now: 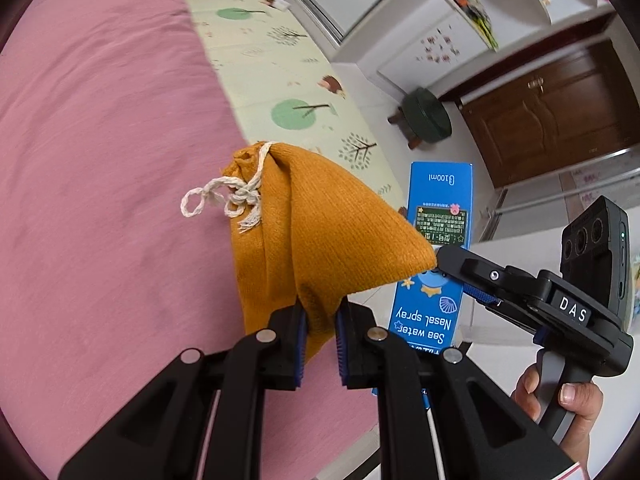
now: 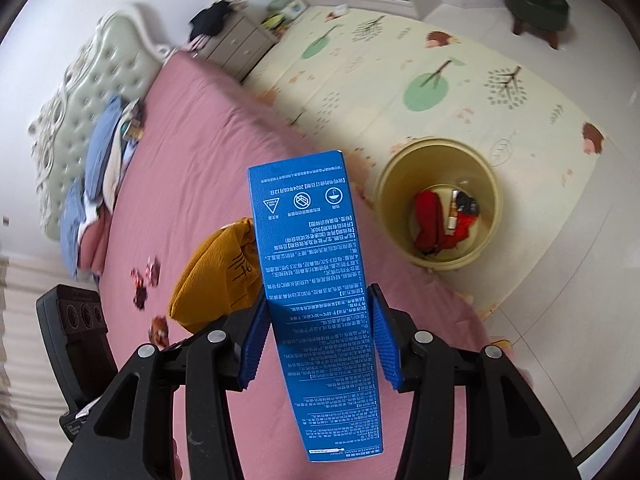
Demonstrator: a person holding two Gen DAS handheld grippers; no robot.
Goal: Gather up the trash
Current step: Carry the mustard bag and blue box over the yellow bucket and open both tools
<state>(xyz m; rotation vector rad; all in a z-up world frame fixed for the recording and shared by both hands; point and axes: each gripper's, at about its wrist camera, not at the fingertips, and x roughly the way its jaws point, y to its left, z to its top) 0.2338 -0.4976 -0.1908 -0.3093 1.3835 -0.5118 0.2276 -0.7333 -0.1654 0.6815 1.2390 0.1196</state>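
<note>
My left gripper is shut on an orange knitted drawstring pouch and holds it over the pink bed. The pouch also shows in the right wrist view. My right gripper is shut on a tall blue nasal spray box, held upright above the bed's edge. In the left wrist view the box stands right of the pouch, with the right gripper beside it. A yellow trash bin stands on the play mat, holding red trash and small items.
Small wrappers lie scattered on the bed. Folded clothes sit by the tufted headboard. A green stool stands on the floor near a brown door. A drawer unit stands beside the bed.
</note>
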